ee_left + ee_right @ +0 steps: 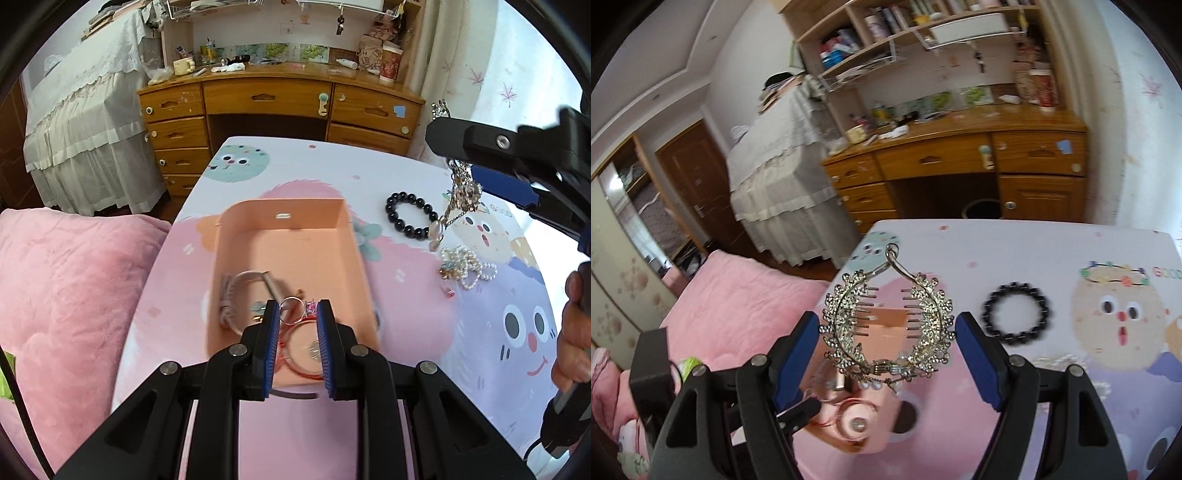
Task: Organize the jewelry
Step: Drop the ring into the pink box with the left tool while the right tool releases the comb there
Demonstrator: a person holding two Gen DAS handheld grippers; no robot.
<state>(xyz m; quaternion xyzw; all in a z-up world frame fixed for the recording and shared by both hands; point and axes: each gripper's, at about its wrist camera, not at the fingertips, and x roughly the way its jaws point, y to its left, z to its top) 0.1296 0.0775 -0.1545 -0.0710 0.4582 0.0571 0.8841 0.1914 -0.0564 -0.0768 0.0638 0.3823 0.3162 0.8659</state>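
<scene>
The left gripper point(294, 308) hangs over the near end of the pink box point(258, 218), its jaws a narrow gap apart. A small ring point(290, 305) shows between the blue pads point(272, 332); contact with either pad cannot be confirmed.

Inside the box lie a pale bracelet point(236, 295) at the left and a red bangle point(306, 347) at the near end, partly hidden by the gripper.

The right gripper point(886, 328) is raised above the box with jaws spread wide. A rhinestone hair comb point(886, 325) sits between the pads point(975, 350), curved ends pointing away and teeth turned inward. Neither pad is seen to touch it, and what supports it cannot be determined. In the left view the same piece hangs below the right gripper, its chain and beads dangling over the table point(369, 155).

A black bead bracelet point(410, 216) lies flat on the cartoon-print cloth to the right of the box, apart from it. A pearl strand point(467, 266) lies in a heap nearer than the black bracelet, also apart from the box.

A pink blanket point(74, 295) adjoins the table on the left. A wooden desk point(273, 96) stands beyond the table's far edge.
</scene>
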